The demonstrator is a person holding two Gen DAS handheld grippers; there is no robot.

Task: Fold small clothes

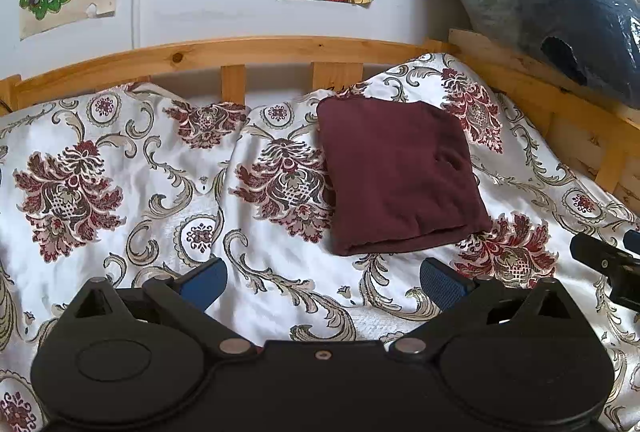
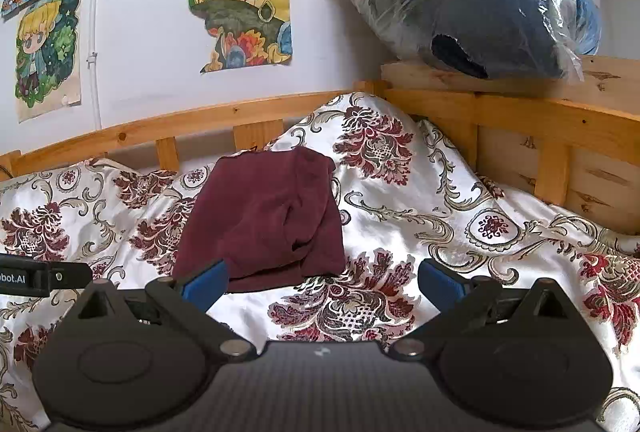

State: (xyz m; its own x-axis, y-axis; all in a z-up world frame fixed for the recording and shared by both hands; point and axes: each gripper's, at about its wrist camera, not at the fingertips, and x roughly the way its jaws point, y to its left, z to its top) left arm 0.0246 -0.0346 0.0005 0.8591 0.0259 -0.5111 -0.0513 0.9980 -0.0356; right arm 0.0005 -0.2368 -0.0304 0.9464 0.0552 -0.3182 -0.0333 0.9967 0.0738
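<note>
The maroon garment [image 1: 400, 180] lies folded into a rough square on the patterned bedspread [image 1: 120, 160], toward the far right near the wooden rail [image 1: 248, 52]. Both the left claw [image 1: 324, 284] and right claw [image 2: 322, 284] gape wide, holding nothing. A careless grab at the near edge could drag layers apart on the slippery satin.

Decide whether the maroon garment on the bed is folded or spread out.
Folded: the maroon garment lies as a compact, layered rectangle on the floral bedspread, doubled edge showing in front.
</note>
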